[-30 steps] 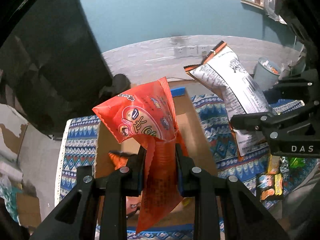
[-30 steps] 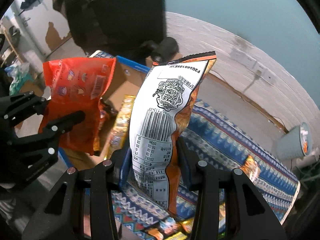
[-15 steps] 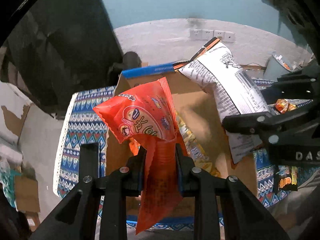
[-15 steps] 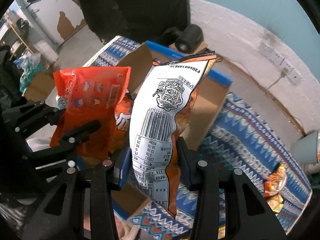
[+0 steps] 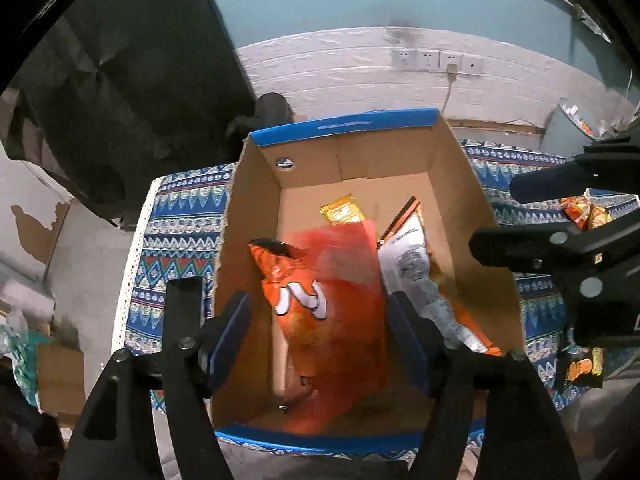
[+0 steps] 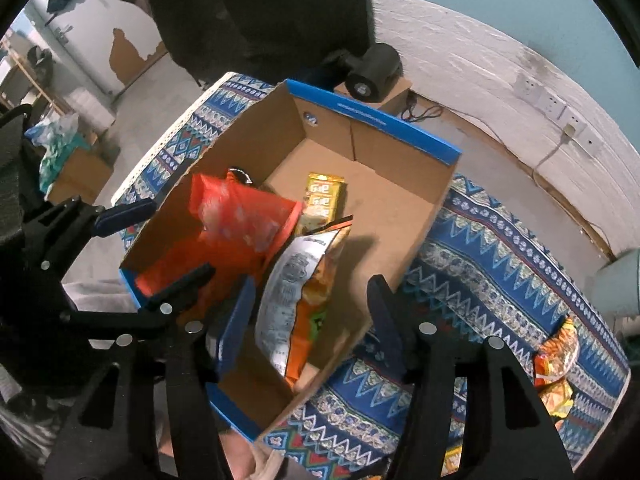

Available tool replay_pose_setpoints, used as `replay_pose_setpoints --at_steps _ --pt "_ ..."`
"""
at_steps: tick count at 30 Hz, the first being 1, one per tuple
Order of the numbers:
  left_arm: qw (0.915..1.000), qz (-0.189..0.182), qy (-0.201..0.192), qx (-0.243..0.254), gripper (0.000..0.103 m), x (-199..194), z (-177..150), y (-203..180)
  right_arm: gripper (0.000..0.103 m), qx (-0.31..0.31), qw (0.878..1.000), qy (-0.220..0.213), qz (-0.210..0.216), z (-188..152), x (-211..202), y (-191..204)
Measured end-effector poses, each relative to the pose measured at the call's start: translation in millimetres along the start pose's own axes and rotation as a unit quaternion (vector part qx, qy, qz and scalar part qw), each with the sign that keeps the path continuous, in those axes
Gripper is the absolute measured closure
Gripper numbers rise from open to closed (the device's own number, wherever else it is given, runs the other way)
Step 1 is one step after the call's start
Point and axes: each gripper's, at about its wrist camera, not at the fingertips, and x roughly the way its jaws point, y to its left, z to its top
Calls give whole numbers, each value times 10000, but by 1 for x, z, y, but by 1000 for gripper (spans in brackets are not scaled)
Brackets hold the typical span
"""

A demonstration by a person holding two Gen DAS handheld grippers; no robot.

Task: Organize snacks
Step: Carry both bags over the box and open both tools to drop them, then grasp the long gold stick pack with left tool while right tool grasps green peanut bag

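A blue-rimmed cardboard box point(image 5: 472, 208) point(image 6: 400, 200) stands on a patterned cloth. My left gripper point(image 5: 320, 320) is open above the box's near end. A red snack bag point(image 5: 340, 264) point(image 6: 240, 220), blurred by motion, drops below it onto an orange bag point(image 5: 296, 292). My right gripper point(image 6: 308, 312) is open above the box. A white-backed chip bag point(image 5: 416, 276) point(image 6: 292, 292) lies in the box under it. A yellow packet point(image 5: 342, 212) point(image 6: 322, 198) lies further in.
More orange snack packs point(image 6: 556, 360) point(image 5: 580, 212) lie on the cloth point(image 6: 500, 260) to the right. A grey bin point(image 5: 568, 132) stands by the white wall. A black chair point(image 6: 260, 8) stands behind the box. A small cardboard box point(image 6: 76, 172) sits on the floor at left.
Both grippers have opened and let go of their bags. The red bag and the white-backed bag have dropped into the box. Both cameras now look more steeply down into it.
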Motion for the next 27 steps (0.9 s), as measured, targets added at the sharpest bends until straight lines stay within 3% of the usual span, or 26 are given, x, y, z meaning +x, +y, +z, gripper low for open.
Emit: replay_pose_setpoints --at_steps 4,13,27 --pt "9999 -144 30 -22 27 -2 3 -8 36 65 9998 -42 -169 -9 -11 -11" --pt "9991 -364 18 224 27 -11 13 -47 35 313 9982 -17 -510 -40 -30 -48" --pt "9907 -758 185 1118 25 -14 18 -142 28 997 9907 88 -920 -106 -66 -125"
